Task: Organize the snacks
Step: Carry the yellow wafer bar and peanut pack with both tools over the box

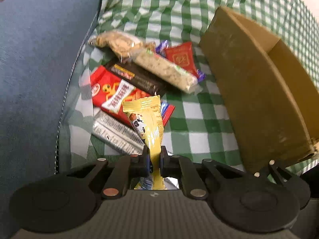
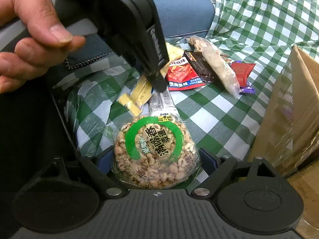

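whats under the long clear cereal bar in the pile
The long clear cereal bar lies across a dark brown packet and partly over a red packet; anything beneath those is covered.

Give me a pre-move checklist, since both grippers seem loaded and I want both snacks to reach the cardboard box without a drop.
1. Left gripper shut on the yellow snack packet with a cow print: ok.
2. Yellow packet gripped centrally: not ok, pinched near one end, the rest sticking out.
3. Round clear-wrapped puffed grain cake with a green ring label between the right gripper fingers: ok; firm clamp: cannot tell.
4. Brown cardboard box open: ok.
5. Room inside the box: cannot tell.
6. Remaining snack pile on the green checked cloth lies apart from the box: ok.
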Demonstrator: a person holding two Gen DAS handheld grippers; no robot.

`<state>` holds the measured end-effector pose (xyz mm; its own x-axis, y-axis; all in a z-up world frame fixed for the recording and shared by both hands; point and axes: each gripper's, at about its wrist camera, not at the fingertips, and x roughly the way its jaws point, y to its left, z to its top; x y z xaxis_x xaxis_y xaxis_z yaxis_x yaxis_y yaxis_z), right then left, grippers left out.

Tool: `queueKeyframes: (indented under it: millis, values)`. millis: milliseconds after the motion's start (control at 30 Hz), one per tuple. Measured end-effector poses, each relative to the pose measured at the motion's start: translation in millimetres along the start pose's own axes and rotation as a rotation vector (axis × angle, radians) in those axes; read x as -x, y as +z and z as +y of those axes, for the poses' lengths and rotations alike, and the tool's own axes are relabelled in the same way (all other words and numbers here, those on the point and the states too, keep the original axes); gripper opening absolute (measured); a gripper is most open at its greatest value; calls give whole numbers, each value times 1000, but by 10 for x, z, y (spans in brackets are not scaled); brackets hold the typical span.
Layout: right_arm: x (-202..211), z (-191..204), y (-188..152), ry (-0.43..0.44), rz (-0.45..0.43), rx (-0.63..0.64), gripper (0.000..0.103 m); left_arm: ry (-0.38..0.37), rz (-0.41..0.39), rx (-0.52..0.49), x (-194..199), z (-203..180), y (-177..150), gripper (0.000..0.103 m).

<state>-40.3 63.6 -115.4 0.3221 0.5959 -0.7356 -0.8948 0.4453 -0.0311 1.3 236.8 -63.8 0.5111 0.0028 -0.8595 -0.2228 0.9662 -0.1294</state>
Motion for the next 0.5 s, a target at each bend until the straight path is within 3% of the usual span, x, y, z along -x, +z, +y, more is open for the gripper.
queueKeyframes:
  millis: [267, 500]
  values:
    - [231, 73, -19, -7, -41, 12, 88, -28, -127, 26, 323, 20, -71, 9]
    - [677, 8, 18, -35, -124, 31, 88, -55, -284, 44, 653, -15, -121, 9]
